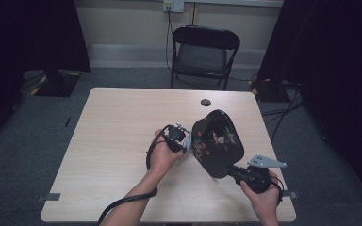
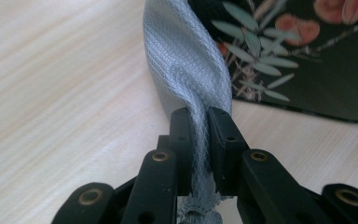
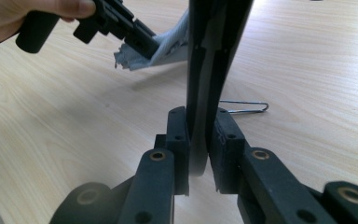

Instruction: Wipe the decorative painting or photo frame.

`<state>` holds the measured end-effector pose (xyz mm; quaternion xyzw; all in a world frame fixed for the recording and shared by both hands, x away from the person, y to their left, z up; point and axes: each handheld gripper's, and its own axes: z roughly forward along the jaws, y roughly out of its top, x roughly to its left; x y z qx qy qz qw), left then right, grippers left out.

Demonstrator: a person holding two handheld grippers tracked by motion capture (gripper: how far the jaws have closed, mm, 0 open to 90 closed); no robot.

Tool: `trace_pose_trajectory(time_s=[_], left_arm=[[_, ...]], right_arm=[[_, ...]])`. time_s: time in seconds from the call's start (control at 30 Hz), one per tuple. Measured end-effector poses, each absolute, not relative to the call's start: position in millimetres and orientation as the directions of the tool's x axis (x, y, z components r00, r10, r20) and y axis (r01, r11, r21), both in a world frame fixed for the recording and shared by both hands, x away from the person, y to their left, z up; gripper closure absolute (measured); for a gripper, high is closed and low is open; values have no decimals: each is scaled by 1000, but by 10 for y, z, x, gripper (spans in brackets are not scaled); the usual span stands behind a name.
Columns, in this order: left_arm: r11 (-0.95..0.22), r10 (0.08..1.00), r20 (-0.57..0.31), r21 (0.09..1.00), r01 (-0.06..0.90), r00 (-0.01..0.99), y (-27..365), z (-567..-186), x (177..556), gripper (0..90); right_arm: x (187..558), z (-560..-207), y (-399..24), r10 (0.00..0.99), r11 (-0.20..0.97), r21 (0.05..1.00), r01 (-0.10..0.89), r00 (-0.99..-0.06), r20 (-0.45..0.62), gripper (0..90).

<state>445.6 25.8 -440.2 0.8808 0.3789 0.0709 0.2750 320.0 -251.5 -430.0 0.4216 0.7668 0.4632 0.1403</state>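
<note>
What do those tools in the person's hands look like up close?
Each gripper is black, with two flat jaws on hinged links joined by brass-coloured rivets. The left gripper trails a thick black cable that loops past the wrist and off the table's near edge. The right gripper carries a grey three-cornered plate on top. Both forearms are bare, with no sleeves showing.

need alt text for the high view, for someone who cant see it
Over a light wooden table, the right gripper holds a black lacquered tray with a floral pattern tilted on edge. The left gripper presses a pale grey cloth to the tray's face. A black folding chair stands beyond.
</note>
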Motion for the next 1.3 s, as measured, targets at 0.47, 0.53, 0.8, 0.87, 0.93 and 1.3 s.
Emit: trace_pose_trajectory(time_s=[0.47,0.53,0.8,0.87,0.93,1.3], left_arm=[[-572,678,-122,531,625,725,279,-4493,4356,809],[-570,680,-121,533,625,724,311,-4494,4338,809],[-548,707,-107,542,638,699,554,-4462,4291,808],[-538,724,-93,544,644,684,636,-4441,4297,807],[-542,731,-77,537,647,678,699,-4430,4302,806],[-540,744,-72,522,661,665,815,-4468,4293,745]], right_arm=[[3220,-4307,-2510,776,210,832,514,-605,177,794],[3224,-4306,-2509,777,210,831,515,-604,178,794],[3226,-4315,-2512,774,206,836,509,-608,180,788],[3224,-4313,-2511,773,207,839,503,-609,174,764],[3216,-4299,-2502,775,211,841,498,-610,167,740],[3180,-4295,-2538,782,232,836,497,-606,143,554]])
